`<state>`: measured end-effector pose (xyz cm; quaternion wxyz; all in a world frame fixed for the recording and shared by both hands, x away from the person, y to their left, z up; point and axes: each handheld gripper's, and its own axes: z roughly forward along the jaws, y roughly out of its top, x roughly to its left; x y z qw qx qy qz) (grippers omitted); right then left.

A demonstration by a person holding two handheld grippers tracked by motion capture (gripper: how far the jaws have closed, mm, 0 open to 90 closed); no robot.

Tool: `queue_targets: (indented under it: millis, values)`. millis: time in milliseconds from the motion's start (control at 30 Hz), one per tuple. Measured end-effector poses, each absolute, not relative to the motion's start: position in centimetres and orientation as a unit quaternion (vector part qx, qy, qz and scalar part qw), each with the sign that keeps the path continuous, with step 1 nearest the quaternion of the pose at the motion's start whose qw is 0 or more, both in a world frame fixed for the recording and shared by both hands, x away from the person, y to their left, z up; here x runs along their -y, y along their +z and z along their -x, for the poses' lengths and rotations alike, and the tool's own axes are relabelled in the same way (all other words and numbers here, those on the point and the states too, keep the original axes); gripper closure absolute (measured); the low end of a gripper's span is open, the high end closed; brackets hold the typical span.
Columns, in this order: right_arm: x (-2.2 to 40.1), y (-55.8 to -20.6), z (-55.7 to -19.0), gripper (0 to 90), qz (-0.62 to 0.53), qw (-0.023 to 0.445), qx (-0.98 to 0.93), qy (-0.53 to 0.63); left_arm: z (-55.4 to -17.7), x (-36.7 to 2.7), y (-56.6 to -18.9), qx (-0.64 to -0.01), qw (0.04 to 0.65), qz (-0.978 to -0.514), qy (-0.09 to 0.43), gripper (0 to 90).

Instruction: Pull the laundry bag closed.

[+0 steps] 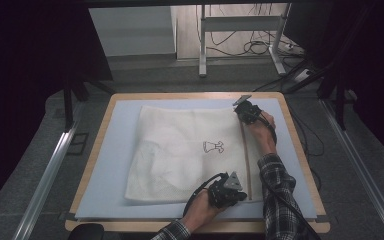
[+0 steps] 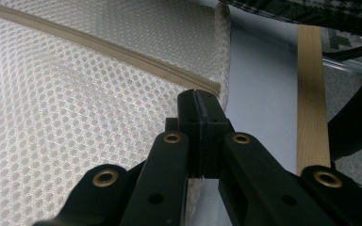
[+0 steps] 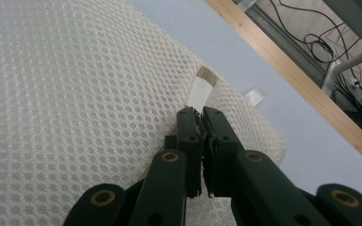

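A white mesh bag (image 1: pixel 180 150) lies flat on the light blue mat (image 1: pixel 115 150), with a tan zipper (image 1: pixel 246 160) running along its right side. My left gripper (image 1: pixel 240 192) sits at the bag's near right corner. In the left gripper view its jaws (image 2: pixel 199 96) are shut, pinching the mesh (image 2: pixel 75 117) right at the end of the zipper (image 2: pixel 99 47). My right gripper (image 1: pixel 241 114) is at the far right corner. Its jaws (image 3: pixel 198 113) are shut on the bag's edge (image 3: pixel 75 94), just short of a white tab (image 3: pixel 201 87). What lies between the pads is hidden.
The mat covers a wooden table (image 1: pixel 300 145) whose edge shows beside both grippers (image 2: pixel 311 94) (image 3: pixel 287 70). A small dark print (image 1: pixel 213 146) marks the bag's middle. A little white tag (image 3: pixel 255 96) lies on the mat. Desk legs and cables (image 1: pixel 250 45) stand beyond the table.
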<state>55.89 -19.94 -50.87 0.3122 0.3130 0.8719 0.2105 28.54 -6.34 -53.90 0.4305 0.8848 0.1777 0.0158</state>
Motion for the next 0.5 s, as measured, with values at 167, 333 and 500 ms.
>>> queue_targets:
  millis: [167,333,500]
  values:
    - [20.2,-50.7,-55.7,82.7,-0.316,0.306,-0.872,0.216,-28.5,6.3,-53.9,-0.176,0.43,-0.885,0.017,89.6]
    - [20.7,-50.5,-55.6,79.3,-0.33,0.29,-0.868,0.231,-28.6,6.3,-53.8,-0.179,0.432,-0.884,0.016,87.7]
    - [21.0,-50.4,-55.3,77.1,-0.329,0.284,-0.869,0.237,-28.6,6.1,-53.7,-0.179,0.435,-0.882,0.022,82.3]
